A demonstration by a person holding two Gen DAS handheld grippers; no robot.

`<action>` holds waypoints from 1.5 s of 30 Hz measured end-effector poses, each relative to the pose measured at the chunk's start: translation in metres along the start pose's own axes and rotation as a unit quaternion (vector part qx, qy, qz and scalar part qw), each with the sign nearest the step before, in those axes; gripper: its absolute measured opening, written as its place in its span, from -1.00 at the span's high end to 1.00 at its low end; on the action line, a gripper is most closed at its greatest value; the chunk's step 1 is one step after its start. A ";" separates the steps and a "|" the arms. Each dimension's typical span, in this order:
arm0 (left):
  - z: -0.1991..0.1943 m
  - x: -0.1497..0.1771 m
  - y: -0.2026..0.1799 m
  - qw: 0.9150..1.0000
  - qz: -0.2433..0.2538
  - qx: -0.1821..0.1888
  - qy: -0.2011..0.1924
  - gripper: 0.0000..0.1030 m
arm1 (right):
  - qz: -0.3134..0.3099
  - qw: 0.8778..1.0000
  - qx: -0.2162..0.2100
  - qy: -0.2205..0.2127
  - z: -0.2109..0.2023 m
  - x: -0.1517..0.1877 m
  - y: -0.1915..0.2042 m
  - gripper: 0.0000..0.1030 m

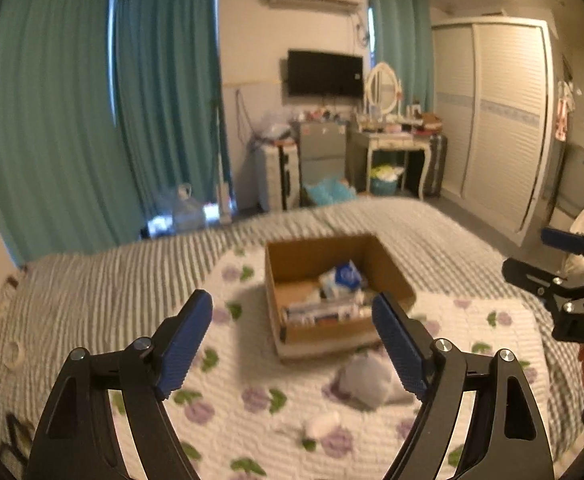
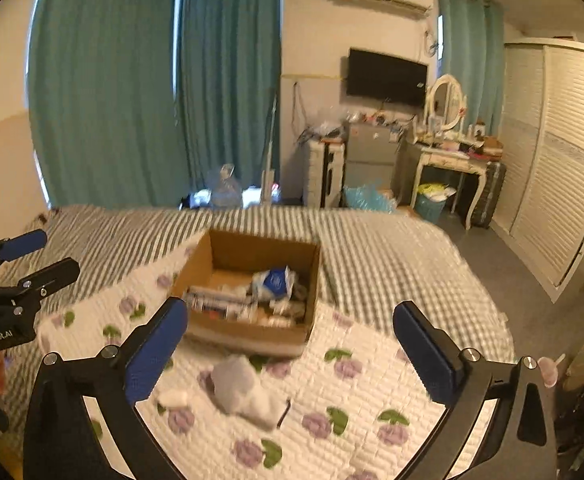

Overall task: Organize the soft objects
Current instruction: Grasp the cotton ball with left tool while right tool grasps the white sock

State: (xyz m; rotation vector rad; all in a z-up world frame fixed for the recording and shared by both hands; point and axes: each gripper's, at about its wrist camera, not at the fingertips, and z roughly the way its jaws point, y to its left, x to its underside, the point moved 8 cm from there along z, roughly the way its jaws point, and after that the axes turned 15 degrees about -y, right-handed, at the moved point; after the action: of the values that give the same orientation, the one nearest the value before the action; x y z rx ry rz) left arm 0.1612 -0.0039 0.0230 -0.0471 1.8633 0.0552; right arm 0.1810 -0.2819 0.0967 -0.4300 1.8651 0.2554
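An open cardboard box (image 1: 388,268) (image 2: 199,264) sits on the floral quilt (image 1: 251,432) (image 2: 372,392), holding several packets, one blue and white (image 1: 346,276) (image 2: 275,280). A grey-white soft bundle (image 1: 366,380) (image 2: 243,388) lies on the quilt in front of the box. A small white soft piece (image 1: 322,424) (image 2: 173,398) lies beside it. My left gripper (image 1: 292,344) is open and empty, above the quilt short of the box; it also shows in the right wrist view (image 2: 45,254). My right gripper (image 2: 292,352) is open and empty, over the bundle; it also shows in the left wrist view (image 1: 526,252).
The quilt lies on a striped bed (image 1: 103,288) (image 2: 372,248). Beyond the bed are teal curtains (image 1: 91,100), a small fridge (image 1: 322,152), a dressing table (image 1: 392,140) with a mirror, a wall TV (image 1: 324,74) and a white wardrobe (image 1: 492,120).
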 end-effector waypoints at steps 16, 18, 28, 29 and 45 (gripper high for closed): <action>0.081 0.204 -0.018 0.979 -0.042 -0.028 0.197 -0.56 | 0.025 0.987 -0.080 0.135 0.124 0.176 0.032 -0.92; 0.083 0.217 -0.023 0.977 -0.042 -0.019 0.210 -0.56 | 0.024 0.984 -0.089 0.152 0.135 0.192 0.039 -0.87; 0.096 0.251 -0.023 0.961 -0.085 0.003 0.263 -0.38 | 0.023 0.972 -0.114 0.204 0.157 0.236 0.056 -0.46; 0.094 0.250 -0.024 0.962 -0.086 0.006 0.261 -0.30 | 0.025 0.972 -0.113 0.203 0.156 0.236 0.056 -0.40; 0.046 0.186 -0.020 0.976 -0.078 0.040 0.197 0.33 | 0.001 0.985 -0.081 0.150 0.092 0.182 0.042 0.09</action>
State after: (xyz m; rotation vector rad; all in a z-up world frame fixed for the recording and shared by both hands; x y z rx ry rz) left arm 0.1521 -0.0218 -0.1687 -0.1581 2.2499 -0.1497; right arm 0.1913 -0.2385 -0.1065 -0.6057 2.1466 0.3618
